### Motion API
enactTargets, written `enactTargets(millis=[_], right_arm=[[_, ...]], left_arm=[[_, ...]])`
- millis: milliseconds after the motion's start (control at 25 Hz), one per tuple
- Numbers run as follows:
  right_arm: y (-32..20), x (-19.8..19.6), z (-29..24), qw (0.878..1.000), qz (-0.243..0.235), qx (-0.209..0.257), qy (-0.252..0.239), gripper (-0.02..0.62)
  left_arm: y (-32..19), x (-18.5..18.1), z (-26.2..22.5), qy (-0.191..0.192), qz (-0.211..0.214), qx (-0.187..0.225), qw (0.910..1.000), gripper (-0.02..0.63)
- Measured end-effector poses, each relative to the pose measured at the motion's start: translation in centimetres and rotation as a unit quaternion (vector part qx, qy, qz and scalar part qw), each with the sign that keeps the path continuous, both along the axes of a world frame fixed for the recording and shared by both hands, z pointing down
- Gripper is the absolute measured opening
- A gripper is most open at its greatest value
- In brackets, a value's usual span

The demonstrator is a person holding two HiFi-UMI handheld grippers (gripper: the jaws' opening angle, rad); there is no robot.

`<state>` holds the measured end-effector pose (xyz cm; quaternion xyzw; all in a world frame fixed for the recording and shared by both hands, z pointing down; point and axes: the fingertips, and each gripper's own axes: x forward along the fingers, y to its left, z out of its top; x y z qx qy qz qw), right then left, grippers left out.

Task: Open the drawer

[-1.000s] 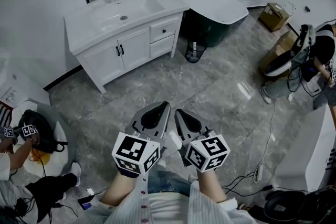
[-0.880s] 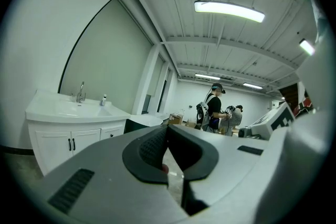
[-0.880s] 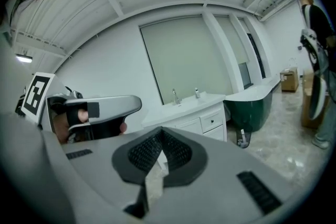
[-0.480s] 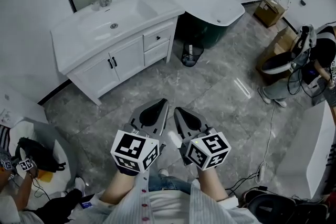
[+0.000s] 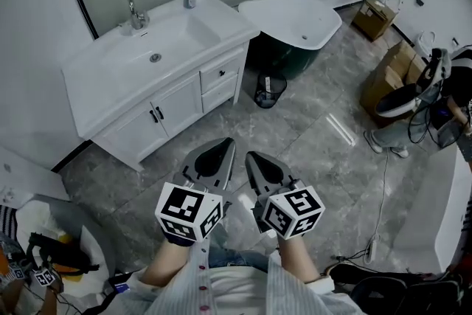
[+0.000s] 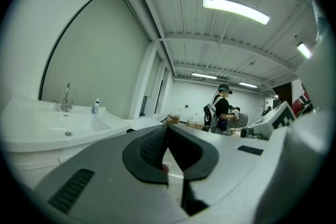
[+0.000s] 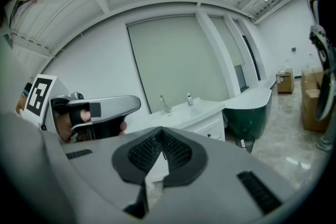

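Observation:
A white vanity (image 5: 158,96) with a sink stands against the wall at the upper left of the head view. Two small drawers sit at its right end; the upper drawer (image 5: 219,75) has a dark knob and is closed. My left gripper (image 5: 225,147) and right gripper (image 5: 252,158) are held side by side above the grey floor, well short of the vanity, both shut and empty. The left gripper view looks over its closed jaws (image 6: 167,134) past the sink (image 6: 63,131). The right gripper view shows the vanity (image 7: 194,111) beyond its closed jaws (image 7: 161,136).
A dark green bathtub with a white rim (image 5: 295,15) stands right of the vanity, a mesh waste basket (image 5: 269,88) in front of it. Cardboard boxes (image 5: 394,66) and a person (image 5: 442,88) are at the right. Cables (image 5: 369,247) lie on the floor. Another person crouches at the lower left.
The vanity has grown larger and slid toward the lower left of the head view as I came closer. Both grippers stay shut, side by side.

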<state>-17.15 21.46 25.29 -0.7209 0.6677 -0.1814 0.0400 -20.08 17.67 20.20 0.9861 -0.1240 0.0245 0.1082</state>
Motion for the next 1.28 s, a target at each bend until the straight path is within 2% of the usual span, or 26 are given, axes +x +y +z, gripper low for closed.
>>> enactTargets(millis=[480,720,960,1280], right_arm=[[-4.6,2.1,1.0,0.999,0.029,-0.005,-0.017,0.006],[-7.0,4.1,1.6,0.999,0.027,-0.011,-0.021,0.006],[-11.4,7.9,1.8,1.000,0.001,-0.007,-0.019,0.006],[-18.4,15.8,1.2,0.997,-0.068,-0.017,-0.018,0.006]], left_arm=[[-4.9,1.4,1.1,-0.007,0.020,-0.009,0.9997,0.017],[-7.2,2.9,1.6,-0.011,0.017,-0.009,0.9998,0.017],[-11.4,6.2,1.8,-0.010,-0.014,-0.005,0.9998,0.017],[-17.4,13.8,1.0,-0.010,-0.078,-0.006,0.9969,0.017]])
